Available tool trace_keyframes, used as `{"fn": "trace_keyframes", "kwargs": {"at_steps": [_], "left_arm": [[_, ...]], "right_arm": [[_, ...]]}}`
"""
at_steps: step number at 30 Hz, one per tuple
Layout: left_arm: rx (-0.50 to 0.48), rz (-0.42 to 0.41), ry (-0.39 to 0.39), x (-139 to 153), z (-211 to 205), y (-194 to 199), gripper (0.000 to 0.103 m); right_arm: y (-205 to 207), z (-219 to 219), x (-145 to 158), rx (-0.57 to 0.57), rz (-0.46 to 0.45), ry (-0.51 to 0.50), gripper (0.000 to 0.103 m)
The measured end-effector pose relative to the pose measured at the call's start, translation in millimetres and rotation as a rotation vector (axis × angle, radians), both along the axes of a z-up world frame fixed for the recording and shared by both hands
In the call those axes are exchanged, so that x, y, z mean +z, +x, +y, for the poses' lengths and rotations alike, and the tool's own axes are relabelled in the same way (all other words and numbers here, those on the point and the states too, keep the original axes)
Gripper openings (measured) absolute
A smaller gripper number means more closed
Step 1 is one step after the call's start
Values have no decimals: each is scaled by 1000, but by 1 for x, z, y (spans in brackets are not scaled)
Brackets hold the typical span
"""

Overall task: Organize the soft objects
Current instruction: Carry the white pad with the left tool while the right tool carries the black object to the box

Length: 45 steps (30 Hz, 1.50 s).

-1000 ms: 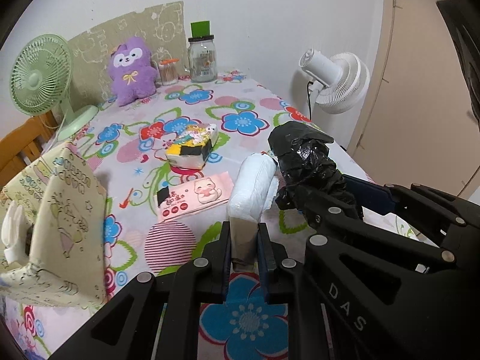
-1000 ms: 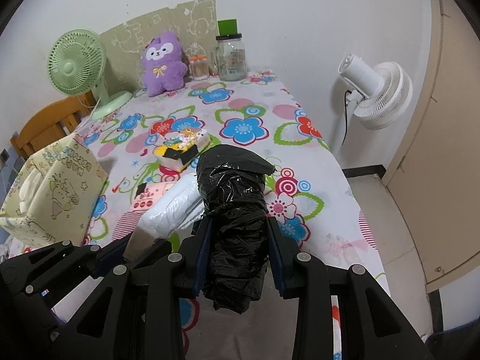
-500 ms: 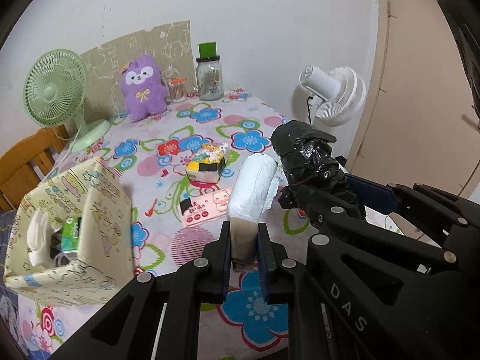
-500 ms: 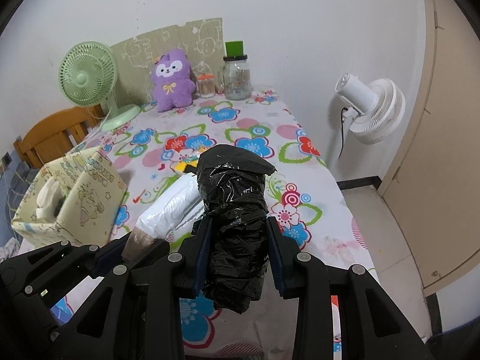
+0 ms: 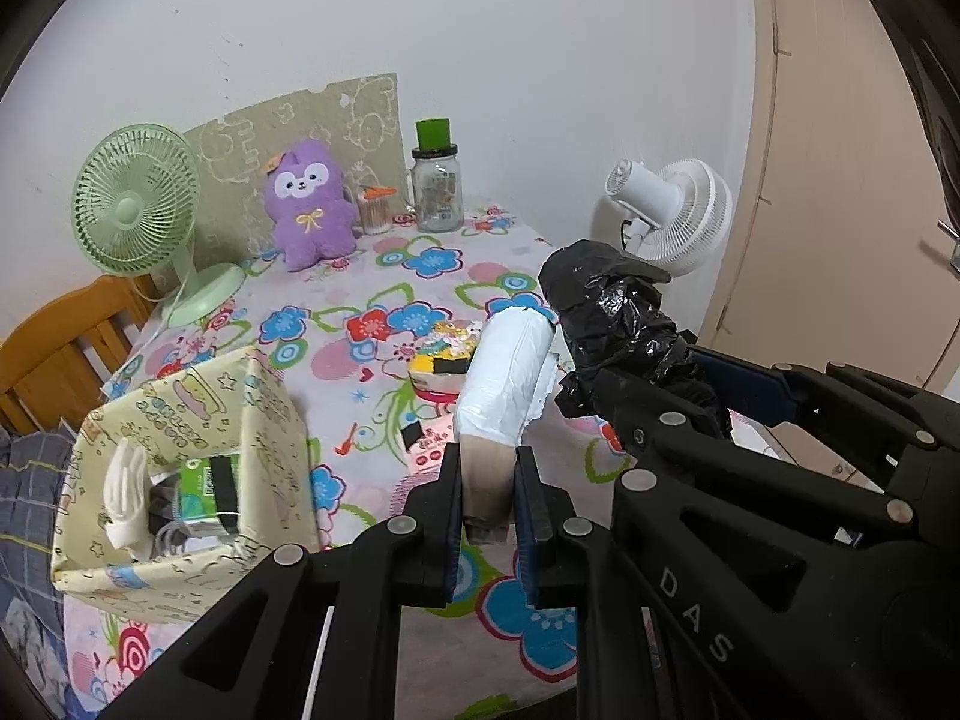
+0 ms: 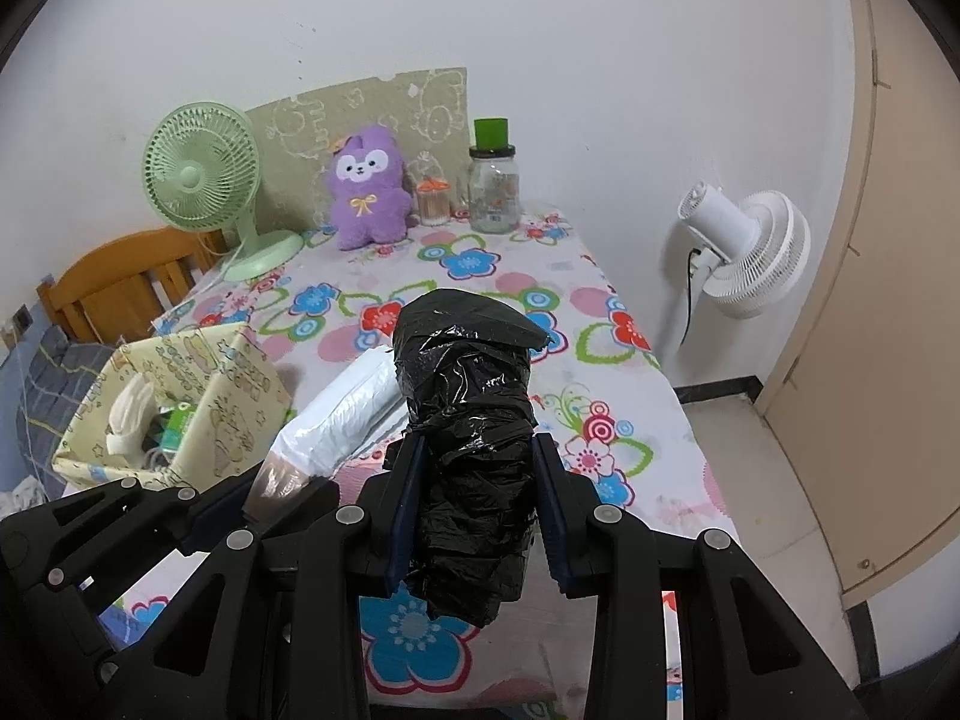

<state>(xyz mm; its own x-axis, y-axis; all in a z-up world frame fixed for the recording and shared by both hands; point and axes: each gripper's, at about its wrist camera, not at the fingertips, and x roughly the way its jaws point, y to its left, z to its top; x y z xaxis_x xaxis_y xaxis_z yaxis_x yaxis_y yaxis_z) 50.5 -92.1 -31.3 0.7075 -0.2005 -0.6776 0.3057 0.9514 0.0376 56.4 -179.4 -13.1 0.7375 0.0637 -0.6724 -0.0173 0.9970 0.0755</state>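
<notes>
Your left claw [image 5: 489,483] is clamped on the brown end of a white plastic-wrapped roll [image 5: 504,381]; the roll sticks out forward, held clear above the desk [image 5: 432,258]. Your right claw [image 6: 477,507] is gripping a black bag bundle [image 6: 471,414], pads pressed on both sides, bundle also off the desk. The two held items sit side by side, white roll just left of the black bundle, nearly touching.

Below them on the flowered desk cloth: a yellow-and-black soft pack [image 5: 441,360] and a pink wipes pack [image 5: 429,441], the latter partly hidden behind the white roll.

Yellow cartoon-print box [image 5: 180,468] is at the desk's near-left corner, open top, with a white folded item [image 5: 126,492] and a green pack [image 5: 207,486] inside.

At the far end against the wall: green fan [image 5: 141,210], purple plush [image 5: 309,207], glass jar with green cap [image 5: 437,183]. White fan [image 6: 741,252] stands on the floor off the desk's right edge. Wooden chair [image 6: 120,285] at left.
</notes>
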Motion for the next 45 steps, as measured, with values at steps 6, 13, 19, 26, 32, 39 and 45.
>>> {"fn": "trace_keyframes", "kwargs": {"at_steps": [6, 13, 19, 26, 32, 39, 45], "left_arm": [[7, -16, -5, 10, 10, -2, 13], [19, -27, -1, 21, 26, 1, 13], [45, -45, 5, 27, 40, 5, 13], [51, -41, 3, 28, 54, 11, 14], [65, -30, 0, 28, 70, 19, 14], [86, -21, -1, 25, 86, 25, 14], [120, -7, -6, 20, 103, 33, 14]], "right_arm": [[0, 11, 12, 14, -13, -8, 38], [6, 25, 23, 33, -22, -16, 38], [12, 41, 31, 54, -30, -33, 38], [20, 59, 33, 67, -26, -47, 38], [27, 73, 33, 87, -18, -51, 38], [36, 90, 30, 117, -10, -46, 38], [41, 106, 27, 152, 1, -40, 38]]}}
